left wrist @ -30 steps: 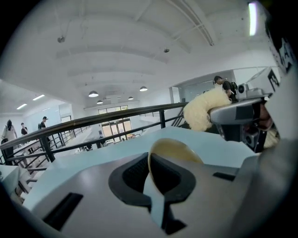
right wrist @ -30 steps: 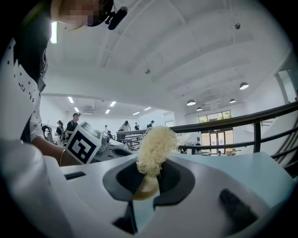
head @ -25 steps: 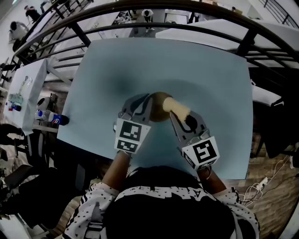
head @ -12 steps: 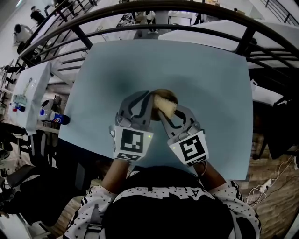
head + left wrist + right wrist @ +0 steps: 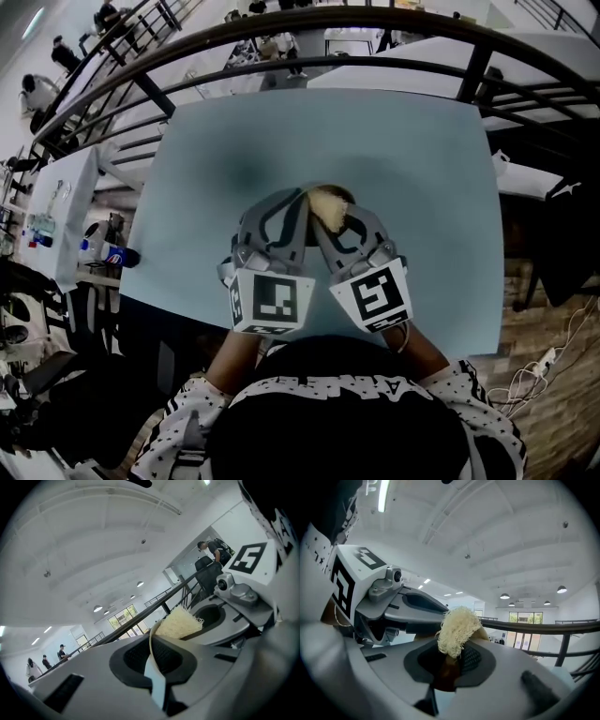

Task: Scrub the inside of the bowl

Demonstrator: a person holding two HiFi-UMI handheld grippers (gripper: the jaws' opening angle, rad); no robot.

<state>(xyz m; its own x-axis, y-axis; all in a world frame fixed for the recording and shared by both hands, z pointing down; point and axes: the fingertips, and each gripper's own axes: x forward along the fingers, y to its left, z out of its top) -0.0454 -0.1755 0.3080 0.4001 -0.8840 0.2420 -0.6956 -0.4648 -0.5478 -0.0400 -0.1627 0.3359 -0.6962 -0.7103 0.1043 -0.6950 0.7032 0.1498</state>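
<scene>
The worktop [image 5: 206, 187] is pale blue and fills the middle of the head view. Both grippers meet at its centre, side by side, with their marker cubes toward the bottom of the frame.

The bowl [image 5: 446, 672] sits at frame centre in the head view. It is mostly covered by the two grippers, and only a brown sliver shows above them.

The left gripper [image 5: 152, 656] has its tongs pinching the bowl's rim. In the left gripper view the rim shows as a thin pale curved edge between the nearly closed pads.

The right gripper [image 5: 454, 660] has its tongs pinching a scrubber [image 5: 457, 627], a pale yellow fibrous wad that bulges above the pads. In the right gripper view the bowl's brown surface shows just below the wad, between the tongs. The left gripper lies close by in the left half of that frame.

In the left gripper view the scrubber is just right of centre, against the rim, with the right gripper behind it at the right.

A dark railing [image 5: 281, 56] curves across the top of the head view. A bottle [image 5: 111, 255] lies off the worktop at the left edge.
</scene>
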